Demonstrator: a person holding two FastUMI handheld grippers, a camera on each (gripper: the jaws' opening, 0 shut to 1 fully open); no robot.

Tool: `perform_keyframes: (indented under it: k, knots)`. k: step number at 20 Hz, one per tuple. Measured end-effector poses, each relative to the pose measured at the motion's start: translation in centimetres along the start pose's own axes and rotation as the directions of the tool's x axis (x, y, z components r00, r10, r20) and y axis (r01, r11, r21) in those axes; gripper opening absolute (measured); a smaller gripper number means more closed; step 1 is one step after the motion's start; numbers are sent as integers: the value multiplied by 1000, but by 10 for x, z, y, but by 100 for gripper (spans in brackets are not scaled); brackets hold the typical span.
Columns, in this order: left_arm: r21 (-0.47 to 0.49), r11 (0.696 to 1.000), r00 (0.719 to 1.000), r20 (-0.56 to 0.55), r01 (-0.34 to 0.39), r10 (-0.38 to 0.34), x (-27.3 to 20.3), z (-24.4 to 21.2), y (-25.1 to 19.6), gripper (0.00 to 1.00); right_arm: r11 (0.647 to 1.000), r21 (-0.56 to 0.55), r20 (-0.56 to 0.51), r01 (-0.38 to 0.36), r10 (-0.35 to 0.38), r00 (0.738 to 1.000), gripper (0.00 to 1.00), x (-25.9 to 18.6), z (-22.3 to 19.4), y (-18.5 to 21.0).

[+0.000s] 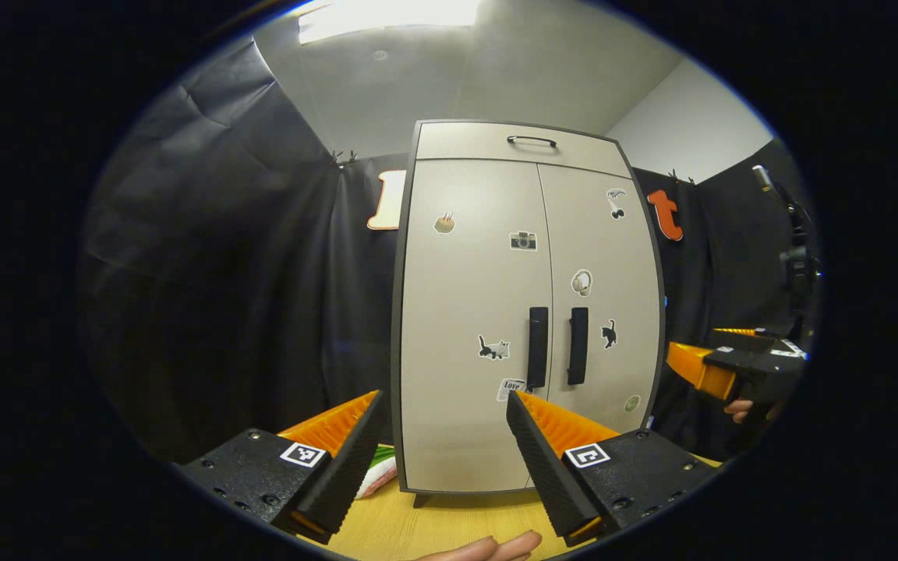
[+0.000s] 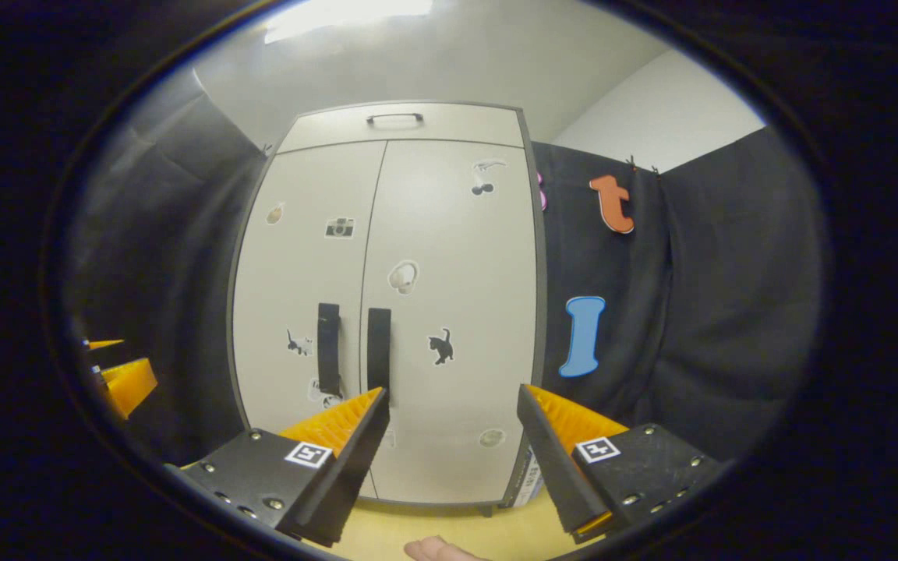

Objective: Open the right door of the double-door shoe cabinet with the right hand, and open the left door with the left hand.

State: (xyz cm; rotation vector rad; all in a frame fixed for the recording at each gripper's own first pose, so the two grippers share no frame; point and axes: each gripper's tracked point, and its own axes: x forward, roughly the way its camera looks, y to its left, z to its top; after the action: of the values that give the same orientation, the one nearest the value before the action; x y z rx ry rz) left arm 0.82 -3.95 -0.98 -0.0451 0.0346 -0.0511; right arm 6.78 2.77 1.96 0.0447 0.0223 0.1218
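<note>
Both grippers hang back from the shoe cabinet (image 1: pixel 527 304), fingers spread wide, gripping nothing. Left gripper (image 1: pixel 445 405) faces the left door (image 1: pixel 468 312), with room between. Right gripper (image 2: pixel 453 401) lines up on the right door (image 2: pixel 453 312). Doors flat, smooth, stickered, both closed; two upright bar handles (image 2: pixel 353 347) meet at the centre seam. Cabinet stands on a wooden tabletop (image 1: pixel 433 522).
</note>
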Motion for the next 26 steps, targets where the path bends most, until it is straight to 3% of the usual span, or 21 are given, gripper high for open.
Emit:
perform_keyframes:
  k: [3,5,8,9,10,19,20,22,23,24,25,26]
  knots:
    - [6,1000,1000,1,8,-8,-4,-2,2,96,999,33,6,-12,12,1000,98,27,2,16]
    - [12,1000,1000,-2,20,-20,-8,-7,2,96,1000,-11,34,-14,15,999,94,45,5,30]
    - [18,999,999,-22,35,-34,-14,-18,2,96,996,-93,46,-8,13,999,98,69,3,50]
    - [15,999,999,-25,38,-37,-16,-20,2,96,995,-102,40,-5,9,999,94,78,0,56]
    - [13,999,999,-26,40,-40,-17,-21,3,96,995,-100,32,-11,14,999,98,86,-4,66]
    - [25,999,999,-23,34,-34,-29,-33,30,96,999,-48,-20,23,-24,1000,97,143,-20,90]
    - [20,999,999,-24,33,-32,-30,-34,33,96,998,-58,-29,33,-35,999,86,149,-25,88]
    - [13,999,999,-20,32,-32,-31,-35,37,96,999,-41,-31,32,-33,999,81,157,-26,90]
    - [13,999,999,-22,34,-34,-32,-37,38,96,1000,-21,-1,-3,3,1000,79,166,-24,98]
    - [12,999,999,-23,37,-36,-31,-38,38,96,1000,-4,-4,-23,23,1000,66,167,-23,100]
    - [10,999,999,-23,40,-39,-31,-39,38,96,999,27,-15,-23,24,1000,47,174,-28,101]
    - [7,999,999,-24,43,-42,-30,-40,37,96,999,45,-15,-29,30,999,41,166,-22,99]
